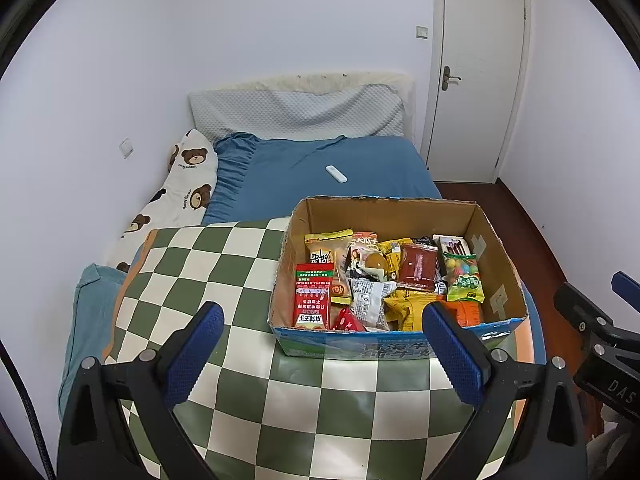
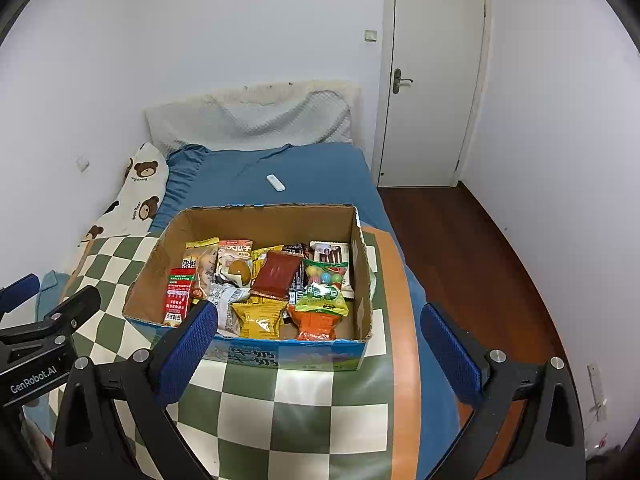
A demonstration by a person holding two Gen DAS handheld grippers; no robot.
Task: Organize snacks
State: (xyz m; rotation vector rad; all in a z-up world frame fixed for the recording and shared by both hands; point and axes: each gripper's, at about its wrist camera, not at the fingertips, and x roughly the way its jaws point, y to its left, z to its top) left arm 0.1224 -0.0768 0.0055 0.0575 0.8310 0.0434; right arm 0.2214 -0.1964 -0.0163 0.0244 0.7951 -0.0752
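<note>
An open cardboard box (image 1: 500,248) (image 2: 160,272) stands on a green-and-white checkered cloth (image 1: 224,264) (image 2: 304,412) on the bed. It holds several snack packets: a red-and-green pack (image 1: 314,296) (image 2: 178,296) at the left, a dark red pack (image 1: 418,268) (image 2: 278,274), a green candy bag (image 1: 464,276) (image 2: 324,294), yellow bags (image 1: 408,308) (image 2: 258,318) and an orange pack (image 2: 316,324). My left gripper (image 1: 322,352) is open and empty, in front of the box. My right gripper (image 2: 320,354) is open and empty at the box's near right corner.
A blue bed sheet (image 1: 320,168) with a white remote (image 1: 336,174) (image 2: 276,182) lies behind the box. A bear-print pillow (image 1: 176,196) and a grey pillow (image 1: 296,112) are at the wall. A white door (image 1: 476,76) and wooden floor (image 2: 460,240) are to the right.
</note>
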